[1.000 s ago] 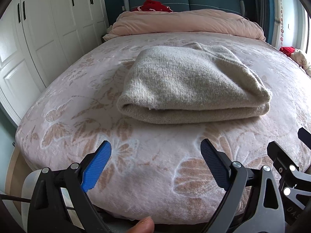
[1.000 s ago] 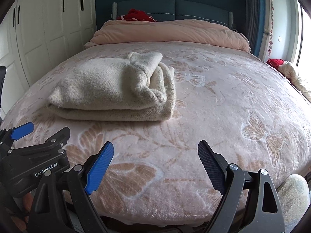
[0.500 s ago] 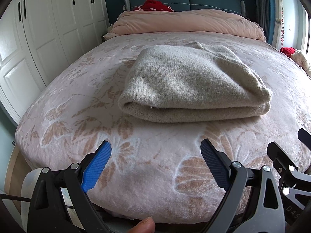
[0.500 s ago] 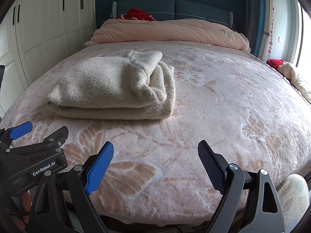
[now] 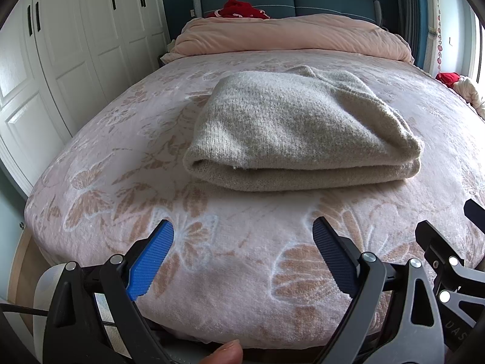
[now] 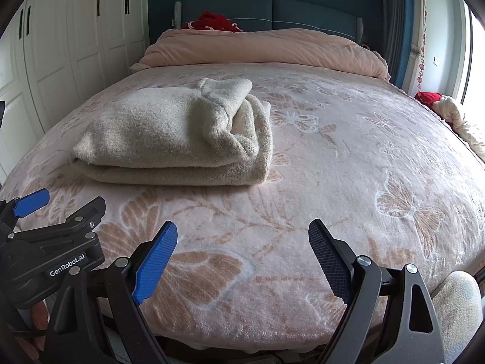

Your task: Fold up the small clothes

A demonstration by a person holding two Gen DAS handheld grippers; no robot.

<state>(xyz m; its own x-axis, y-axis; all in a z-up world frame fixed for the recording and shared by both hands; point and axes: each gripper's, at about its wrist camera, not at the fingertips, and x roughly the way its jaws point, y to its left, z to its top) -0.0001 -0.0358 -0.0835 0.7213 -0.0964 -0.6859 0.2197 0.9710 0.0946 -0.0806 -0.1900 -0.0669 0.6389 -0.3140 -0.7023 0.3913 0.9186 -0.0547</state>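
A beige knitted sweater (image 5: pixel 297 130) lies folded into a thick rectangle on the pink butterfly-patterned bedspread (image 5: pixel 242 242). In the right wrist view the same sweater (image 6: pixel 175 133) sits left of centre, its rolled end facing right. My left gripper (image 5: pixel 242 242) hovers over the bed's near edge, short of the sweater, open with nothing between its fingers. My right gripper (image 6: pixel 242 245) is also open and empty, held beside the left one and well in front of the sweater. The left gripper's body (image 6: pixel 51 251) shows at the lower left of the right wrist view.
A pink duvet (image 5: pixel 291 36) is bunched at the headboard with a red item (image 5: pixel 239 9) behind it. White wardrobe doors (image 5: pixel 75 45) line the left wall. More clothes (image 6: pixel 454 121) lie at the right edge by the window. A fingertip (image 5: pixel 227 355) shows at the bottom.
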